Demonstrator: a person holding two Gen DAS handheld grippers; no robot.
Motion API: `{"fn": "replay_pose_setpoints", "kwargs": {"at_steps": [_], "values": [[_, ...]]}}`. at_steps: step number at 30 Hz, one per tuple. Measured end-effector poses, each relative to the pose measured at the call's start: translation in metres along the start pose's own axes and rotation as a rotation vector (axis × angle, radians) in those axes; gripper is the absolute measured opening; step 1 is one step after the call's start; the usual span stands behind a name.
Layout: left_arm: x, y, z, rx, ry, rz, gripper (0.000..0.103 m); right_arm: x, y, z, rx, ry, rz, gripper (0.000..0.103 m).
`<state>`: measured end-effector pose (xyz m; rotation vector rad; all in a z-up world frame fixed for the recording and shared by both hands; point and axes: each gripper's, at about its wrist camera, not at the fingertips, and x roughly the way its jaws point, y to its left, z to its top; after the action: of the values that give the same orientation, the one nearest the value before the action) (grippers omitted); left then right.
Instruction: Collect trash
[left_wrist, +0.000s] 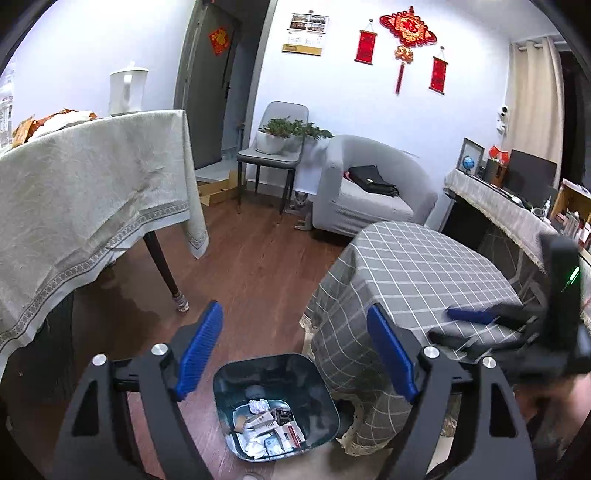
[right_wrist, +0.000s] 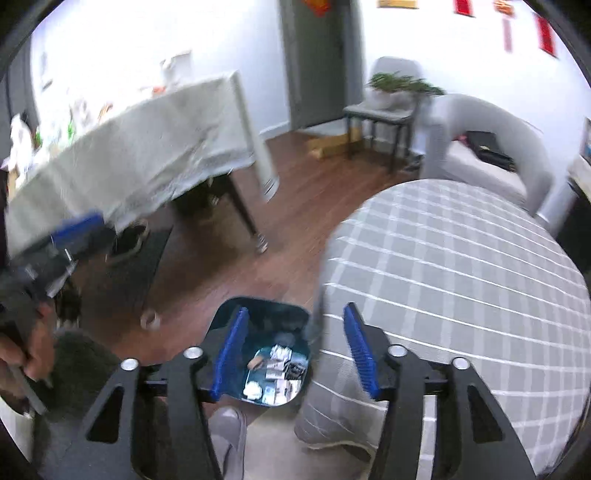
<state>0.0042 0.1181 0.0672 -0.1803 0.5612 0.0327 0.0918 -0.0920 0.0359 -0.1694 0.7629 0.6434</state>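
Both tools gape empty over the bin (left_wrist: 275, 406): left tool (left_wrist: 295, 354), right tool (right_wrist: 295, 354); trash (left_wrist: 269, 428) lies inside.

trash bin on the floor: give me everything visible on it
The trash bin is a dark, glossy, rounded-square tub, seemingly plastic, with no lid in view. It stands upright on the wood floor, close beside the draped checked tablecloth; contact there is unclear. Its bottom holds crumpled white paper, small cartons and wrappers. Nothing else touches it: both grippers are above it, empty.
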Motion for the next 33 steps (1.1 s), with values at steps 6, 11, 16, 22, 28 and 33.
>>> {"fn": "replay_pose_setpoints", "kwargs": {"at_steps": [6, 11, 16, 22, 28, 33], "values": [[-0.007, -0.021, -0.011, 0.054, -0.012, 0.012, 0.093, -0.06, -0.034, -0.011, 0.088, -0.121, -0.137, 0.075], [-0.003, -0.026, -0.022, 0.059, 0.016, 0.007, 0.094, -0.091, -0.053, -0.031, 0.13, -0.158, -0.207, 0.086], [-0.001, -0.032, -0.033, 0.06, 0.03, 0.012, 0.096, -0.113, -0.068, -0.061, 0.168, -0.172, -0.259, 0.093], [0.0, -0.044, -0.045, 0.1, 0.04, -0.001, 0.097, -0.128, -0.078, -0.089, 0.165, -0.18, -0.339, 0.099], [0.015, -0.045, -0.058, 0.119, 0.099, 0.011, 0.097, -0.114, -0.087, -0.108, 0.183, -0.165, -0.31, 0.099], [0.016, -0.046, -0.062, 0.146, 0.094, 0.023, 0.097, -0.104, -0.087, -0.112, 0.186, -0.139, -0.279, 0.1]]}}
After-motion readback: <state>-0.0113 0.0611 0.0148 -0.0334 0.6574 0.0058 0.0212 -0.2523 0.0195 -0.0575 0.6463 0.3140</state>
